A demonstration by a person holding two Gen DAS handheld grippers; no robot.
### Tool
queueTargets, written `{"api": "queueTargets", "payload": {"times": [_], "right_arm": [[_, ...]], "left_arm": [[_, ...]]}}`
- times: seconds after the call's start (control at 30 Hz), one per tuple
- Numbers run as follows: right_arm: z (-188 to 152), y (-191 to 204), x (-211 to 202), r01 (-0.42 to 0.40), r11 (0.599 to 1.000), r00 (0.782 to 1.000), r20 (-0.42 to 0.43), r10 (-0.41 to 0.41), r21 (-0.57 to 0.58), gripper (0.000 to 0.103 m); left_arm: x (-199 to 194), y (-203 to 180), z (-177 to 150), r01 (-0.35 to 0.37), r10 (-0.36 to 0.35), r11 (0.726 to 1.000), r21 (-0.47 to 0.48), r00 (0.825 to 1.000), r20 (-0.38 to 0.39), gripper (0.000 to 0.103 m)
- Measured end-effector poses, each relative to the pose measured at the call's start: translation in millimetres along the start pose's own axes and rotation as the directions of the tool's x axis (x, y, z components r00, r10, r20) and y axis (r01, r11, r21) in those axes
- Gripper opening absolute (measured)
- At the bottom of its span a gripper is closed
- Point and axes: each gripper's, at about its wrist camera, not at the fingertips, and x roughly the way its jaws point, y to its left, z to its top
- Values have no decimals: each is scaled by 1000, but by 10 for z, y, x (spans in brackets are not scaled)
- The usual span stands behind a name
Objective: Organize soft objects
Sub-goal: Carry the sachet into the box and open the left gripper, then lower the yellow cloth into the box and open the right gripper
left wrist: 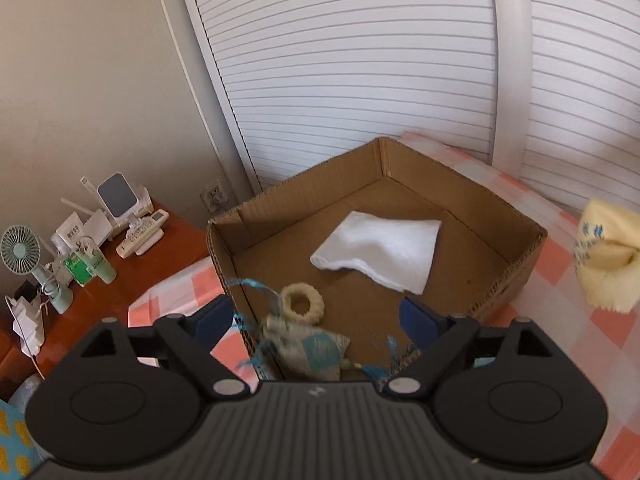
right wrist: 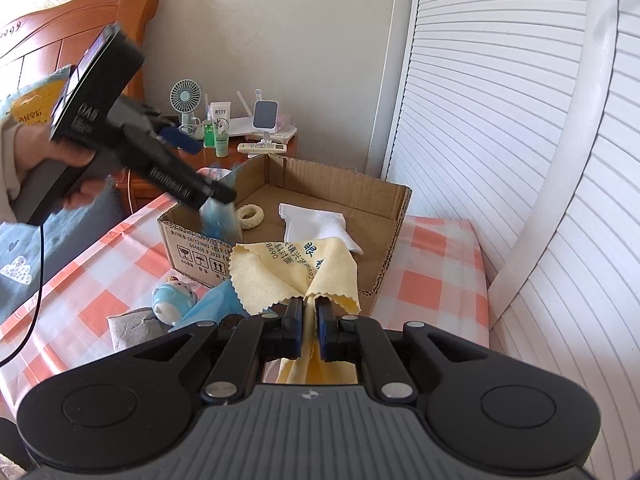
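Blurred sachet with blue tassels (left wrist: pixel 308 350) is lying loose between the wide-spread jaws of the left gripper (left wrist: pixel 316 320), over the near edge of the cardboard box (left wrist: pixel 516 256) containing a white cloth (left wrist: pixel 380 252) and knitted ring (left wrist: pixel 303 303), while the right gripper (right wrist: pixel 309 312) is pinching a yellow cloth (right wrist: pixel 280 276) short of the box.

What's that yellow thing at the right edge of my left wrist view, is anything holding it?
Observer: A yellow cloth with blue print, clamped in the shut right tool, in front of the cardboard box.
Operator: Anything lying outside the box?
Observer: Yes, on the checked cover in front of it: a blue toy figure, a blue cloth and a grey cloth.
Operator: Is my left tool down inside the box?
Observer: No, the left tool looks to hang open above the box's left corner, a hand on its handle.
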Motion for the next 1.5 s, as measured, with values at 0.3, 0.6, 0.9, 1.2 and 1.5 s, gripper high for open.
{"api": "queueTargets", "payload": {"times": [0.3, 0.6, 0.9, 1.2, 1.5], "right_arm": [[197, -15, 207, 1, 1000, 1000, -17, -1, 15, 10], [583, -80, 617, -6, 999, 999, -31, 7, 34, 10], [1047, -321, 1363, 37, 996, 997, -70, -32, 83, 10], [1242, -491, 1980, 119, 985, 986, -130, -103, 122, 90], [1071, -379, 1651, 105, 987, 991, -100, -94, 118, 102]], "left_arm": [[-462, -179, -485, 61, -57, 995, -78, 997, 49, 96], [-831, -370, -730, 17, 0, 991, -131, 991, 132, 101], [-983, -509, -901, 25, 4, 983, -184, 988, 155, 101], [-960, -485, -1053, 6, 20, 973, -229, 994, 111, 101], [-955, -369, -1230, -33, 52, 964, -264, 997, 63, 101]]}}
